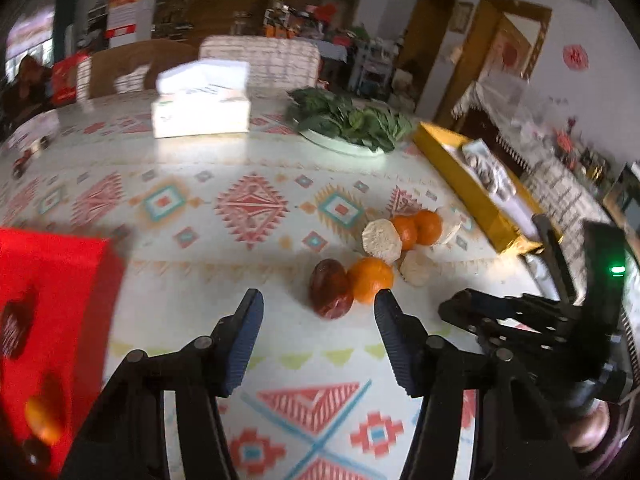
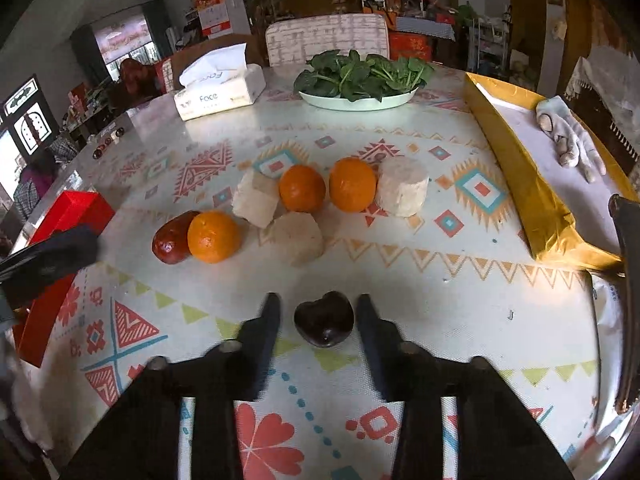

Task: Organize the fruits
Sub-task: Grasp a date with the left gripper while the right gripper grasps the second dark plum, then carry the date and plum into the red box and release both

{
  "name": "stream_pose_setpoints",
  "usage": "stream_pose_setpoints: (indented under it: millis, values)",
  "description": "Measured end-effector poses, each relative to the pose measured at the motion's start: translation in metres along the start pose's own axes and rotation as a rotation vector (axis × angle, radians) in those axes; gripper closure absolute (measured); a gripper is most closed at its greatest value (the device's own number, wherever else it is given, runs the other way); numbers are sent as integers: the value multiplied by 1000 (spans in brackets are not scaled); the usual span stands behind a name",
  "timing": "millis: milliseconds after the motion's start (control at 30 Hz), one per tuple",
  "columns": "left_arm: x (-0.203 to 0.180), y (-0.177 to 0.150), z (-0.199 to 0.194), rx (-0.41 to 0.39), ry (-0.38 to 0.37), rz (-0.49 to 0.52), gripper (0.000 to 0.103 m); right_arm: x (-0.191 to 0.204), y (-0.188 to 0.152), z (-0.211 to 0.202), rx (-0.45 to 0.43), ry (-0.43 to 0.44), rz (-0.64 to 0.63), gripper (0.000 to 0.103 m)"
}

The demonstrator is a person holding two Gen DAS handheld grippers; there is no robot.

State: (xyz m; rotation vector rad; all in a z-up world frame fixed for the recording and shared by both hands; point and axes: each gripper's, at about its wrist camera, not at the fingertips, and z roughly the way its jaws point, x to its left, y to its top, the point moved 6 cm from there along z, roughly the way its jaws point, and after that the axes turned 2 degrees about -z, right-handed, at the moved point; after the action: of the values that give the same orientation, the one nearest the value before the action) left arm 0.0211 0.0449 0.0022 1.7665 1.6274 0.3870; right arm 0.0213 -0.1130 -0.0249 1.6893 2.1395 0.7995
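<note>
At lower centre of the right wrist view, a dark fruit [image 2: 324, 323] is flanked by the right tongs [image 2: 318, 320], narrowed but not yet pressing (presumably for sorting). The left tongs [image 1: 319, 340] are held part-open and empty before the oranges [image 1: 370, 280] on the worktop [image 1: 248, 280].

Both tools, left [image 1: 318, 302] and right [image 2: 318, 306], tilt downward.

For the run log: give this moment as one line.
left fingers: open, near date | right fingers: around dark fruit, gaps visible | oranges untouched

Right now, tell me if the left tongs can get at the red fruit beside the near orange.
Probably yes: the left tongs stand open, the red fruit lies just ahead between the tips, and only the touching orange crowds the right side.
</note>
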Motion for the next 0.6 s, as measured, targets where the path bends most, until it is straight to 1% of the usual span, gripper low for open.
stream_pose_setpoints:
  millis: [67, 167, 200, 267, 367, 500, 600]
  values:
    - [-3, 1, 14, 20, 4, 17, 49, -2, 1, 1, -3, 13, 11, 68]
    - [2, -2, 28, 53, 16, 23, 62, -3, 1, 1, -5, 23, 17, 68]
    - [5, -5, 31, 62, 12, 17, 69, -2, 1, 1, -4, 22, 15, 68]
    - [9, -9, 38, 86, 12, 6, 73, -1, 1, 1, -4, 17, 12, 68]
    - [6, -5, 41, 89, 25, 20, 73, 0, 1, 1, -5, 7, 6, 68]
    - [3, 1, 47, 81, 50, 36, 67, 1, 1, 2, -5, 3, 3, 68]
    - [5, 3, 48, 71, 37, 33, 67, 1, 2, 1, -6, 6, 6, 68]
